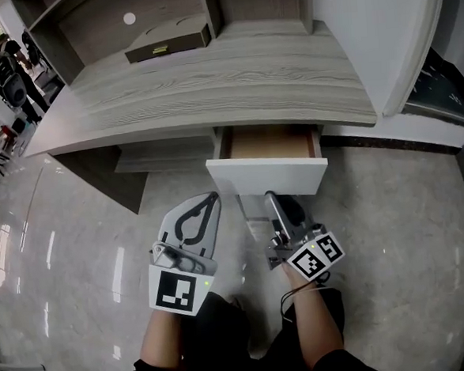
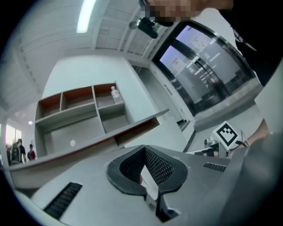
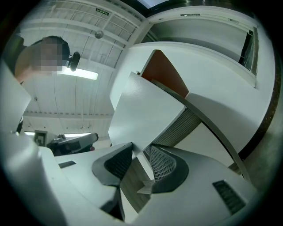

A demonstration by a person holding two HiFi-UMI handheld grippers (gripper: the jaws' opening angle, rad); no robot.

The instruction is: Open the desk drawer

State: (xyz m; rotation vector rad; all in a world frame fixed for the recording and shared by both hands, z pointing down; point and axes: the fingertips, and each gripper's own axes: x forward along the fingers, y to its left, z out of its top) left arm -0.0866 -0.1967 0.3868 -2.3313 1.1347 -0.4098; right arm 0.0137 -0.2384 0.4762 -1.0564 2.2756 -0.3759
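Note:
The grey wood-grain desk (image 1: pixel 209 87) has its white-fronted drawer (image 1: pixel 268 175) pulled out, and the brown inside (image 1: pixel 267 143) shows. My right gripper (image 1: pixel 270 198) reaches up under the drawer front. In the right gripper view the front's lower edge (image 3: pixel 141 114) runs between the jaws (image 3: pixel 140 154), with the pads closed on it. My left gripper (image 1: pixel 214 196) hangs to the left of the drawer, below the desk edge, shut and empty. Its closed tips (image 2: pixel 143 154) point toward the desk, touching nothing.
A flat brown box (image 1: pixel 167 44) lies at the back of the desk. A white cabinet (image 1: pixel 380 35) stands at the right. Open shelves above the desk hold a small bottle (image 2: pixel 115 94). People stand far off at the left (image 1: pixel 10 77). Glossy floor lies beneath.

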